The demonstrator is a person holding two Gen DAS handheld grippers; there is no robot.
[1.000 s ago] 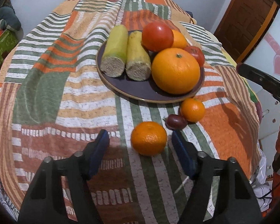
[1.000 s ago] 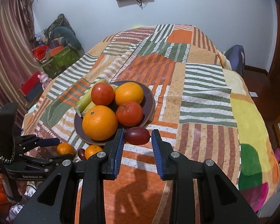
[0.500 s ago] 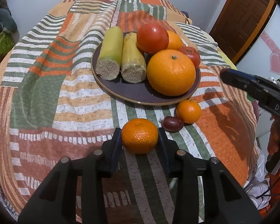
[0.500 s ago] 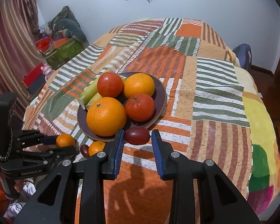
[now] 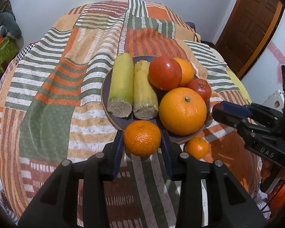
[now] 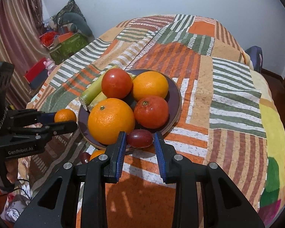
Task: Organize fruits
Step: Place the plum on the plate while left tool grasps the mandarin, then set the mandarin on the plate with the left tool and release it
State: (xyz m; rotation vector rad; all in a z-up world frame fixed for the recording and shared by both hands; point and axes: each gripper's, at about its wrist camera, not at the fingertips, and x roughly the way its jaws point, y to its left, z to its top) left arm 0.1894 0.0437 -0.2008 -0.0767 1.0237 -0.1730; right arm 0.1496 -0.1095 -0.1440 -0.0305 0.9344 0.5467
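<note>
A: Where is the mandarin [image 5: 142, 138]?

B: Pinched between the blue pads of the left gripper [image 5: 142, 142], raised over the near rim of the plate [image 5: 105, 95]. The gripper points level towards the plate's middle.

A: And the right gripper [image 6: 139, 142]?

B: It reaches in low from the plate's other side, its jaws set narrow around a dark red grape [image 6: 139, 138] at the plate's edge. I cannot tell whether the pads actually touch it.

A: What does the plate hold?

B: Two cut corn cobs [image 5: 132, 90] side by side, a large orange [image 5: 182, 111], a smaller orange [image 6: 150, 88] behind it and two tomatoes [image 6: 116, 83].

A: Anything beside the plate?

B: A small mandarin [image 5: 196, 147] and another grape [image 6: 85, 157] lie on the striped bedspread [image 5: 47, 102], just off the plate's rim
</note>
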